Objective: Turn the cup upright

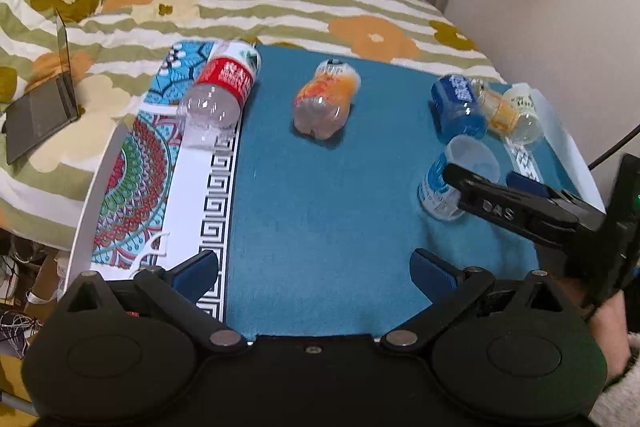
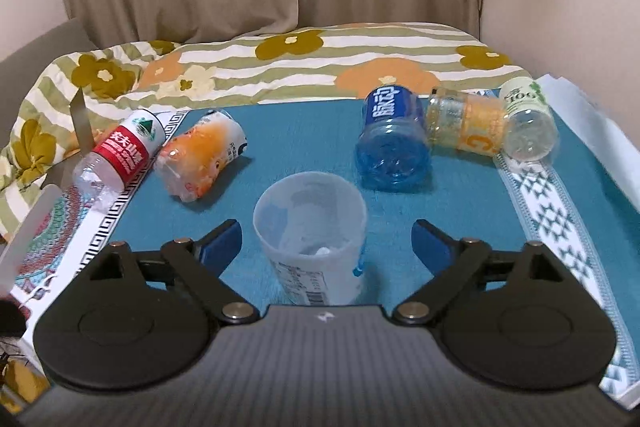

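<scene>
Translucent plastic cup (image 2: 310, 227), matt felt mat (image 2: 312, 143)

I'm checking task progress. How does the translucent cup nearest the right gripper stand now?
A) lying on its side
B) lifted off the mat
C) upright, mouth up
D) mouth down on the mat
C: the cup stands mouth up on the blue mat, between the right gripper and its open jaws.

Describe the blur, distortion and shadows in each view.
Left wrist view: motion smear on the orange-labelled plastic bottle and red-labelled clear bottle; fisheye bends the white table edge. Right wrist view: sharper, translucent plastic cup crisp-rimmed between the open right tongs, soft shadows only.
</scene>
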`<action>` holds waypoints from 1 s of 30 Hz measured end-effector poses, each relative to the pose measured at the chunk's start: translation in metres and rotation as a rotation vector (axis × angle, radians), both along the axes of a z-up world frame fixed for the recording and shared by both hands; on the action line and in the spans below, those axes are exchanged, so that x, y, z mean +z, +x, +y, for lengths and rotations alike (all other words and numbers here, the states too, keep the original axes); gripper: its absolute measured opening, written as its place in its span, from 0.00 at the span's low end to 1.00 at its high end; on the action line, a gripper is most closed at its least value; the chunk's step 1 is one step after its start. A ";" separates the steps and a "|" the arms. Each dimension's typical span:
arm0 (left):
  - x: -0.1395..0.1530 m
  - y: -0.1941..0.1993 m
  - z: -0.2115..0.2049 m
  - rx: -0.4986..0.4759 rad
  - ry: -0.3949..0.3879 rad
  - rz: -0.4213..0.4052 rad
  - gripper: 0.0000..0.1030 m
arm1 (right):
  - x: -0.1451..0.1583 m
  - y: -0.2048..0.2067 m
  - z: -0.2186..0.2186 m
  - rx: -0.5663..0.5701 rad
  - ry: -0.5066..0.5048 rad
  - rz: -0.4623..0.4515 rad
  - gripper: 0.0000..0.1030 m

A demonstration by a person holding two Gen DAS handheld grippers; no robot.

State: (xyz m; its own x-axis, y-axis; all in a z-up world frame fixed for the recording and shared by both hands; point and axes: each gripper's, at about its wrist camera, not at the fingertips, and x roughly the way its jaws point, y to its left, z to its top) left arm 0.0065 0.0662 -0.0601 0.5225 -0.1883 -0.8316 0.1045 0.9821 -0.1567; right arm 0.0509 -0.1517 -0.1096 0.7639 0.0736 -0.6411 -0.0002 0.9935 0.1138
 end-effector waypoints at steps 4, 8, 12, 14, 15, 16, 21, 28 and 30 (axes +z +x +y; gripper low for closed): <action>0.019 -0.003 -0.008 0.012 0.006 -0.054 1.00 | 0.027 -0.013 -0.012 0.011 -0.005 0.030 1.00; 0.032 -0.006 -0.018 0.022 0.024 -0.114 1.00 | 0.052 -0.029 -0.028 0.014 -0.011 0.066 1.00; 0.044 -0.011 -0.031 0.034 0.042 -0.167 1.00 | 0.073 -0.041 -0.048 -0.005 -0.005 0.139 1.00; 0.047 -0.014 -0.038 0.036 0.057 -0.186 1.00 | 0.082 -0.046 -0.058 -0.021 -0.004 0.160 1.00; 0.048 -0.016 -0.041 0.034 0.065 -0.192 1.00 | 0.086 -0.048 -0.061 -0.025 -0.008 0.168 1.00; 0.049 -0.018 -0.044 0.032 0.074 -0.200 1.00 | 0.090 -0.050 -0.065 -0.026 -0.014 0.173 1.00; 0.049 -0.024 -0.058 0.022 0.113 -0.223 1.00 | 0.103 -0.057 -0.076 -0.019 -0.050 0.169 1.00; 0.047 -0.028 -0.072 0.015 0.127 -0.239 1.00 | 0.105 -0.065 -0.085 -0.031 -0.077 0.175 1.00; 0.047 -0.029 -0.075 0.011 0.136 -0.245 1.00 | 0.103 -0.067 -0.086 -0.033 -0.078 0.181 1.00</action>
State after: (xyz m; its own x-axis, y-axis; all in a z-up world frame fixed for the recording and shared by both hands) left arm -0.0221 -0.0088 -0.0128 0.7124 -0.0766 -0.6976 0.1125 0.9936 0.0057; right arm -0.0163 -0.2381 -0.0065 0.6371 -0.0045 -0.7707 0.0460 0.9984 0.0322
